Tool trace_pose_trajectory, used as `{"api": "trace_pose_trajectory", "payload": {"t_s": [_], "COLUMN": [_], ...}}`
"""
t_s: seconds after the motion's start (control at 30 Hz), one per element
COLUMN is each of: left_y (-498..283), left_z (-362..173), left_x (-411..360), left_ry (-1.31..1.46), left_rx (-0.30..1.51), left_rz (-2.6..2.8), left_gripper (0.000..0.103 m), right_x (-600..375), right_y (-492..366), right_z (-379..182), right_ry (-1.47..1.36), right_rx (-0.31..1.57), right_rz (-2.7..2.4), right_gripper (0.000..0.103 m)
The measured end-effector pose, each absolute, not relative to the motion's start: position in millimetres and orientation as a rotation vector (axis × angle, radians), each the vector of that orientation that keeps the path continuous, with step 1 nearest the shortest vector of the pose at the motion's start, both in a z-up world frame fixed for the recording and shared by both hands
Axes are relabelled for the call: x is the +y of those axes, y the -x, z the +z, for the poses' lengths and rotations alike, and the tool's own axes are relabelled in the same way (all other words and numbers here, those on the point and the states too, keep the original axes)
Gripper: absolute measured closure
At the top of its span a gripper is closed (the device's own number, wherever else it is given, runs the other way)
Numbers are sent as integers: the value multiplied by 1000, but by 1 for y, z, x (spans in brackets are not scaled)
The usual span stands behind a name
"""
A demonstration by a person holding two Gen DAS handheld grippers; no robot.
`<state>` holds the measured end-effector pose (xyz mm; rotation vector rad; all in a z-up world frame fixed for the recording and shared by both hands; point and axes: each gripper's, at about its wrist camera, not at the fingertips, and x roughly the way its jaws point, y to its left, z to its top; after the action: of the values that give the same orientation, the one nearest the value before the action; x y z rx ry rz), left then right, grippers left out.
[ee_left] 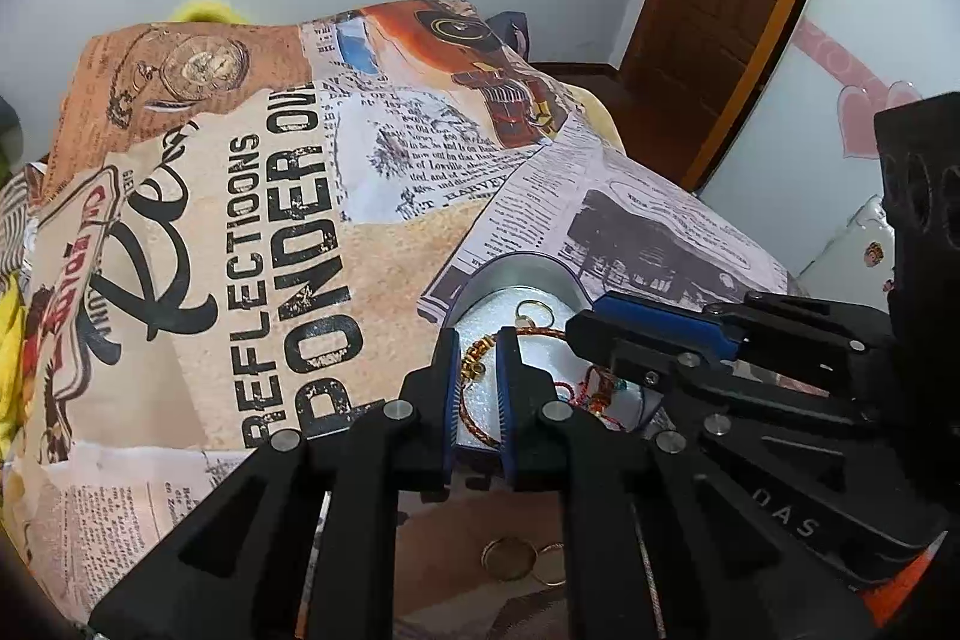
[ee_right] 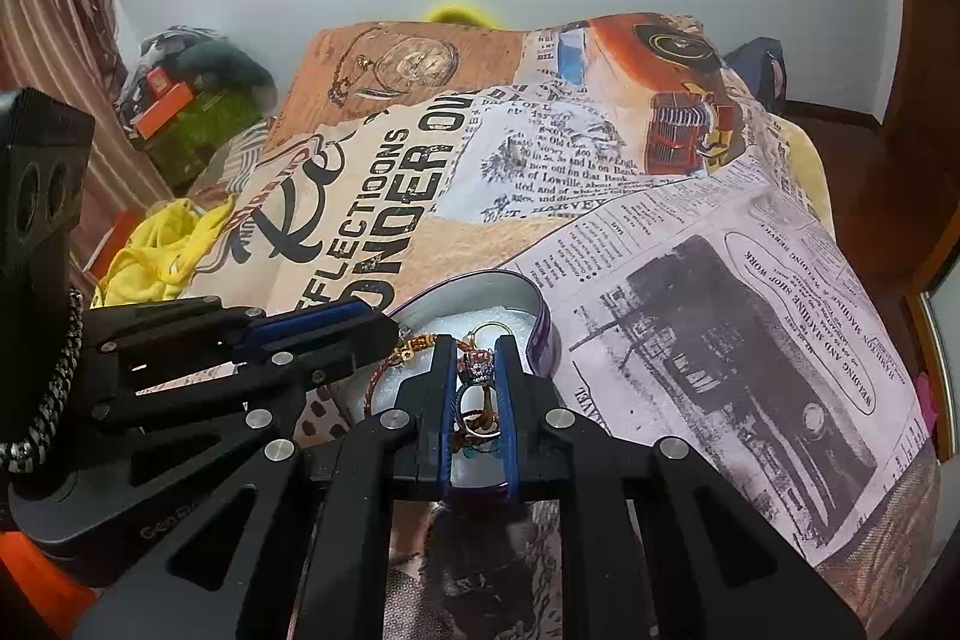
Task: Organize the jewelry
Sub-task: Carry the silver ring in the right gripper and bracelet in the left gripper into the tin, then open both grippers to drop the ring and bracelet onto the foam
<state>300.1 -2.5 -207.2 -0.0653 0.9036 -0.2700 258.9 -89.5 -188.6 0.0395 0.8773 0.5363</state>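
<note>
The right gripper (ee_right: pixel 477 388) is hovering nearly closed over a heart-shaped metal tin (ee_right: pixel 528 304) holding jewelry on the newspaper-print bedspread (ee_right: pixel 690 280).

Tin (ee_right: pixel 540 322) on bedspread (ee_right: pixel 690 280); bangle (ee_left: pixel 480 400) and ring (ee_left: pixel 534 310) inside.

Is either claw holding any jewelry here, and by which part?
It cannot be told. Both the left claw and right claw are shut over the heart-shaped tin; jewelry shows between the fingers, but no grip is visible.
</note>
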Motion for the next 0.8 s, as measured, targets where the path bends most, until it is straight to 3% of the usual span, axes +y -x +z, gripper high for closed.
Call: {"api": "trace_pose_trajectory", "payload": {"t_s": [0.63, 0.8], "left_y": [-275, -265], "left_z": [-191, -180], "left_x": [10, 12], "left_ry": [57, 47], "left_rx": [882, 866], "left_rz": [-239, -232], "left_gripper": [93, 92], "right_x": [-91, -93], "right_y": [-255, -245], "right_z": [-179, -168], "right_ry": [-38, -27], "right_rx": [895, 871], "right_rz": [529, 520], "right_gripper": [87, 78]}}
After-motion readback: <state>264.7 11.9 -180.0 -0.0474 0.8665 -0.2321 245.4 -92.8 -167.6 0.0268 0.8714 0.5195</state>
